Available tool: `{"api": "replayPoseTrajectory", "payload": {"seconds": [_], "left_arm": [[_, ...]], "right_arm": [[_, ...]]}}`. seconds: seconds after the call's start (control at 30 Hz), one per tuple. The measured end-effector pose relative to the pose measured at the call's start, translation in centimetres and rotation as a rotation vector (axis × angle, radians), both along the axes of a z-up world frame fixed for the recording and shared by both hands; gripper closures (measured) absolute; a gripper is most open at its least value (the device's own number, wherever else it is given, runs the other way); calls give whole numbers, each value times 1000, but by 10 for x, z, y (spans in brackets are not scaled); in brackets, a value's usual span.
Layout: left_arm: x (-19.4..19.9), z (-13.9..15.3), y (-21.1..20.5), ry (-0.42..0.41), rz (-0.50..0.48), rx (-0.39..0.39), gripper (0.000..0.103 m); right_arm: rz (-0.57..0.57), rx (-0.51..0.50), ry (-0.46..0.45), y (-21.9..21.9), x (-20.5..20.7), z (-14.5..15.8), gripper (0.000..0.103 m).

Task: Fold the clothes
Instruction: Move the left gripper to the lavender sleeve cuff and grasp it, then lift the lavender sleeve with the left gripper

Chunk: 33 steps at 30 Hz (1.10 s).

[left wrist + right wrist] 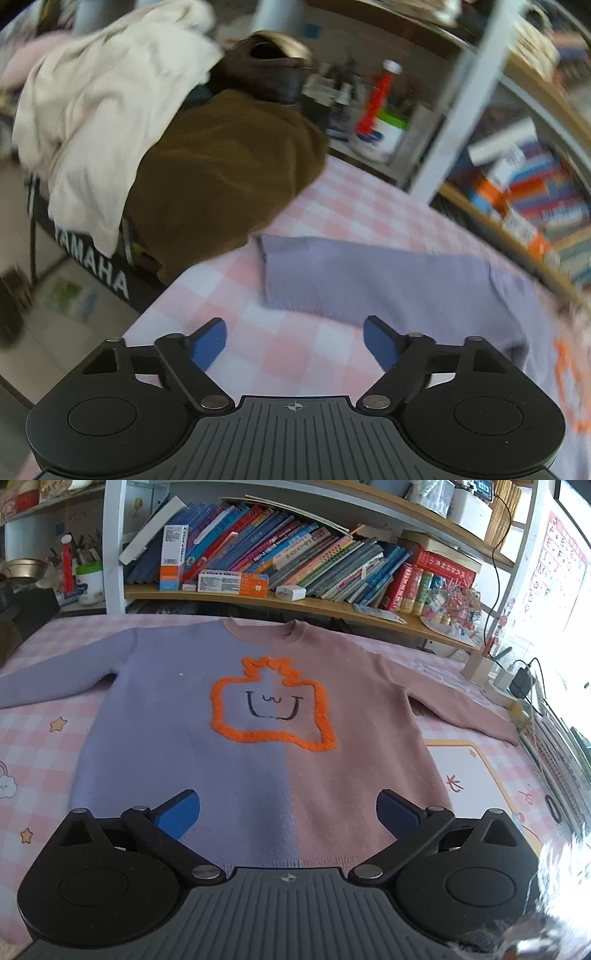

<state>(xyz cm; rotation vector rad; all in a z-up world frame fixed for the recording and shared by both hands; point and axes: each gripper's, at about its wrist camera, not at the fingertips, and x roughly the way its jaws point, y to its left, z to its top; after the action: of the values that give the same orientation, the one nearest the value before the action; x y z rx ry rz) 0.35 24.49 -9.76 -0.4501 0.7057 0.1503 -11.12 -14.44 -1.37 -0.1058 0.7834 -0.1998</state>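
A child's sweater (258,746), half lilac and half dusty pink with an orange outlined face, lies flat and face up on the pink checked tablecloth (33,760), both sleeves spread out. My right gripper (288,812) is open and empty, just above the sweater's bottom hem. In the left wrist view the lilac sleeve (369,273) lies across the cloth. My left gripper (295,343) is open and empty, over the cloth just short of the sleeve's cuff end.
A pile of cream (107,110) and brown (221,173) garments lies over a Yamaha keyboard (92,258) at the table's left end. Bookshelves (295,561) stand behind the table. A power strip and chargers (517,683) sit at the right edge.
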Motion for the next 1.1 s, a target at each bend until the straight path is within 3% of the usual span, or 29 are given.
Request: {"api": "replayPoseTrajectory", "payload": {"seconds": [0.07,0.13,0.63,0.73,0.83,0.93,1.0,1.1], "left_arm": [[7,-1,3,0,16,4,47],[16,-2,6,6,32,10,61],[48,-11,-26,-12,-27,-281,63],[52,-11,-34,-8,-40,-293,63],[52,-11,-28,-20,22,-276,64],[52,-14,-14,-17,86,-281,79],[52,-16,-6,-16,114,-295,82],[51,-20,0,-16,142,-308,95]], "right_arm": [[-12,-9,7,-2,-2,-1,0],[-22,-16,13,-3,-5,0,0],[-87,-34,39,-16,-13,-2,0],[-89,-33,39,-17,-14,-2,0],[-94,-32,36,-19,-15,-2,0],[-103,-29,35,-21,-16,-2,0],[-110,-25,35,-23,-16,-3,0],[-104,-25,35,-23,-16,-3,0]]}}
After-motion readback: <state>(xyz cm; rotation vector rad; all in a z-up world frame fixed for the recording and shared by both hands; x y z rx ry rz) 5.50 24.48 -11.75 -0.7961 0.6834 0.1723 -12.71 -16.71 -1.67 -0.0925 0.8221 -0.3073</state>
